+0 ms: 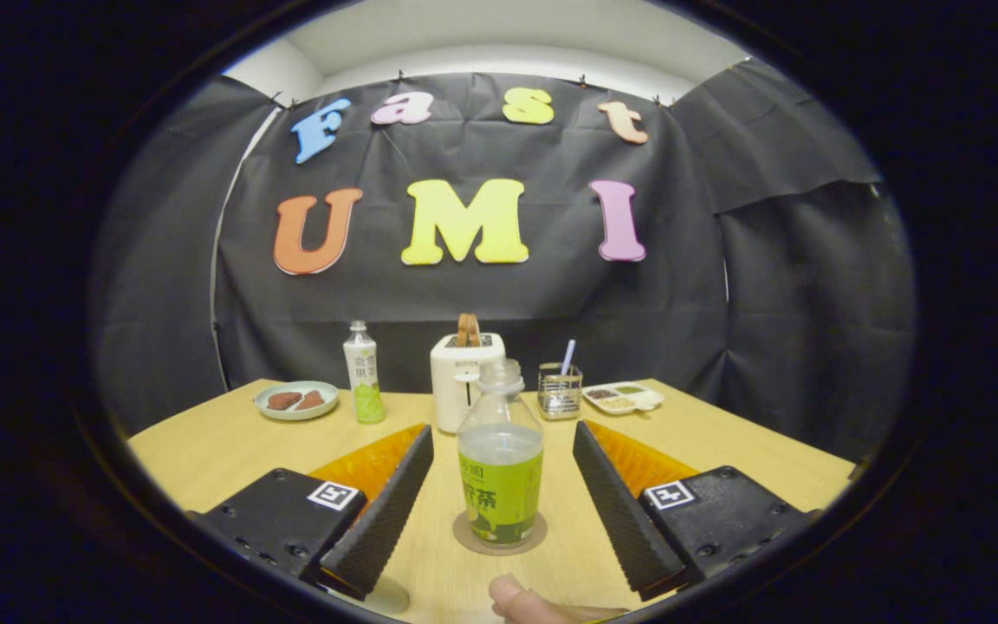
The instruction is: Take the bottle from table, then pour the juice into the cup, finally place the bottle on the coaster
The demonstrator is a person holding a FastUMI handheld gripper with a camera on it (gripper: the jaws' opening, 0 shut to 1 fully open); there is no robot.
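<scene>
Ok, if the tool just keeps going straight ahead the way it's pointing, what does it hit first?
The bottle with the green label, standing on the round coaster between the open tool's fingers. It would likely slide between them. The toaster stands further behind.

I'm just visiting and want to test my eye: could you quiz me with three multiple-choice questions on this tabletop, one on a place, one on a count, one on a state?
1. Where does the near bottle stand?
A. on the coaster
B. on the plate
C. atop the toaster

2. How many bottles are on the table?
A. one
B. two
C. three

3. How is the claw?
A. shut on the bottle
B. open, fingers apart from the bottle
C. shut on the cup

Answers: 1 A, the coaster's rim rings its base. 2 B, a far bottle stands beside the plate. 3 B, table shows between each finger and the bottle.
</scene>
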